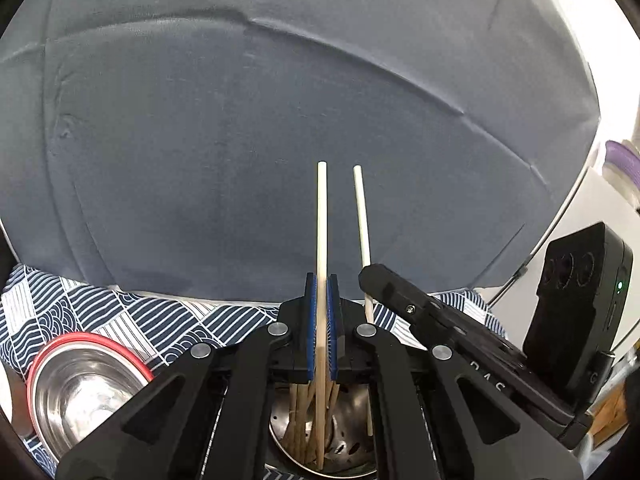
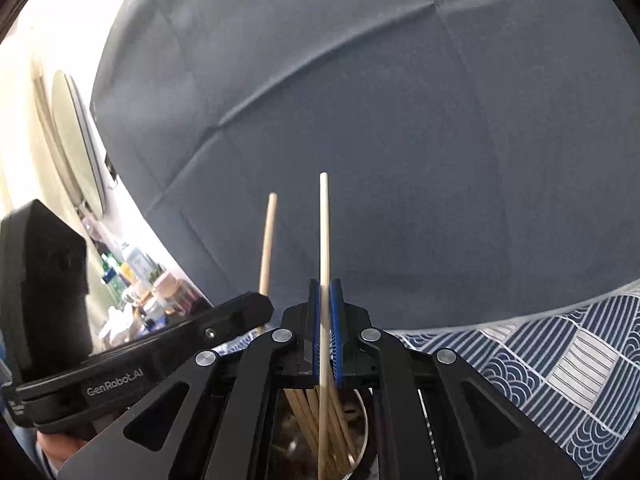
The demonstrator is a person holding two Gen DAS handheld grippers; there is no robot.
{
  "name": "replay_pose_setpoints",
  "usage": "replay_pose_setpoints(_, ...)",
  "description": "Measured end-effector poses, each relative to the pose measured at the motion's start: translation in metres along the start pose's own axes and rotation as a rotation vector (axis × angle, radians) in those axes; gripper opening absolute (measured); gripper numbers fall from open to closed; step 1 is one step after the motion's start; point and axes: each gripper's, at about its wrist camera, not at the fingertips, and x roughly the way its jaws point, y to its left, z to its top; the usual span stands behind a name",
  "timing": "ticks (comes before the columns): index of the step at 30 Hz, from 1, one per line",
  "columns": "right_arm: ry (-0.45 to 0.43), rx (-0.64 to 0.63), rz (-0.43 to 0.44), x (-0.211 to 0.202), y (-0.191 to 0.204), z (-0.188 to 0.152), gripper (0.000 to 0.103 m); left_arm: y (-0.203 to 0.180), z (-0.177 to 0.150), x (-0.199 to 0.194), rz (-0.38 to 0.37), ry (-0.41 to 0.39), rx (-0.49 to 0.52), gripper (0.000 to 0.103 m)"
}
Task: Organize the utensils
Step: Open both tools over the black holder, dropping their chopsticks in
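Observation:
My left gripper (image 1: pixel 321 280) is shut on a pale wooden chopstick (image 1: pixel 321 220) that stands upright between its blue pads. Its lower end reaches into a perforated steel utensil holder (image 1: pixel 340 446) with several other chopsticks. My right gripper (image 2: pixel 325 285) is shut on a second pale chopstick (image 2: pixel 324 232), also upright over the same steel holder (image 2: pixel 358 432). Each gripper shows in the other's view: the right one (image 1: pixel 440 320) beside the left, holding its chopstick (image 1: pixel 362 216); the left one (image 2: pixel 160 356) with its chopstick (image 2: pixel 267 240).
A steel bowl with a red rim (image 1: pixel 80 384) sits at lower left on a blue-and-white patterned cloth (image 1: pixel 160 320). A grey-blue sofa back (image 1: pixel 280 120) fills the background. Bottles and clutter (image 2: pixel 136 280) stand at far left.

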Motion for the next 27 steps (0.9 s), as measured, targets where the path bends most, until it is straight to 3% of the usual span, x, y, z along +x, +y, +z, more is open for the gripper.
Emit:
replay_pose_setpoints(16,0.019,-0.104,-0.078,-0.027,0.012,-0.031,0.009,0.002,-0.025,-0.022,0.038,-0.031,0.018,0.006)
replay_pose_setpoints(18,0.012,-0.103,-0.099,-0.034,0.012,-0.029,0.009,0.004,-0.025,-0.03,0.043,-0.039,0.004,0.011)
replay_pose_setpoints(22,0.01,-0.099,-0.167,-0.045,0.012,-0.024,0.032,0.009,-0.024,-0.041,0.08,-0.042,-0.009,0.036)
replay_pose_setpoints(27,0.004,-0.096,-0.262,-0.063,0.014,-0.019,0.053,0.014,-0.025,-0.059,0.123,-0.052,-0.027,0.071)
